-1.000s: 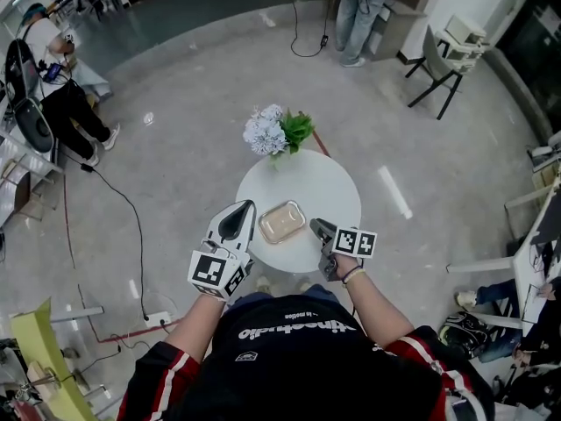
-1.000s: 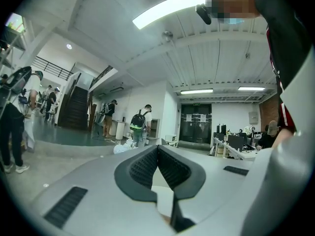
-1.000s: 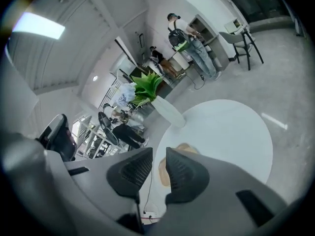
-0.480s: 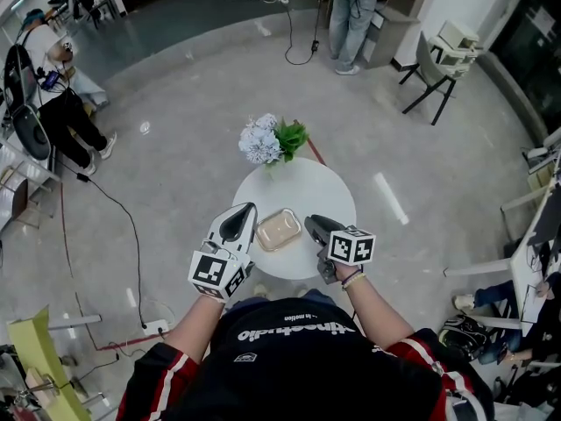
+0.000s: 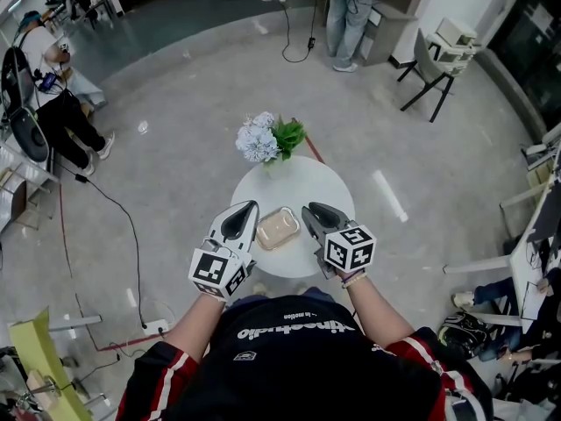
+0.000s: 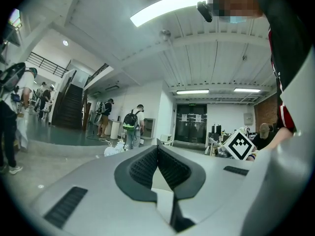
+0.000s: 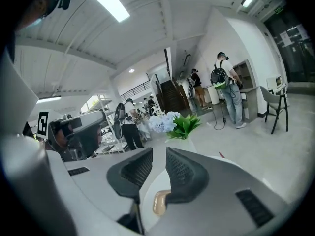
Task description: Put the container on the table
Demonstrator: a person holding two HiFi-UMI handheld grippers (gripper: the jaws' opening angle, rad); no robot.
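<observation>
Right gripper point(image 5: 308, 209) has come up and forward from the near-right table edge; its jaw tips now sit level with the container's right side. Left gripper point(image 5: 250, 207) hasn't shifted.

Right gripper point(image 7: 159, 151): jaws a narrow slit apart, roughly parallel, with nothing between them. The container point(image 7: 160, 203) shows low in the gap, beyond and below the pads, not gripped.

Left gripper point(image 6: 157, 149): jaw tips meet, only a V-shaped gap behind them, nothing held. The right gripper's marker cube point(image 6: 239, 145) shows at the right of that view.

From the head view, the container point(image 5: 278, 228) is a shallow tan rectangular tray sitting flat on the near part of the round white table point(image 5: 302, 178), between the two grippers. Each gripper is just beside it. Can't tell whether either touches it.

A vase of pale blue flowers with green leaves point(image 5: 267, 137) stands at the table's far-left edge, well apart from the container. It also shows ahead of the right jaws point(image 7: 172, 123).

On the floor around the table: a black cable point(image 5: 123, 209) to the left, a dark chair point(image 5: 429, 60) far right, and a person standing point(image 5: 346, 16) at the far side.
</observation>
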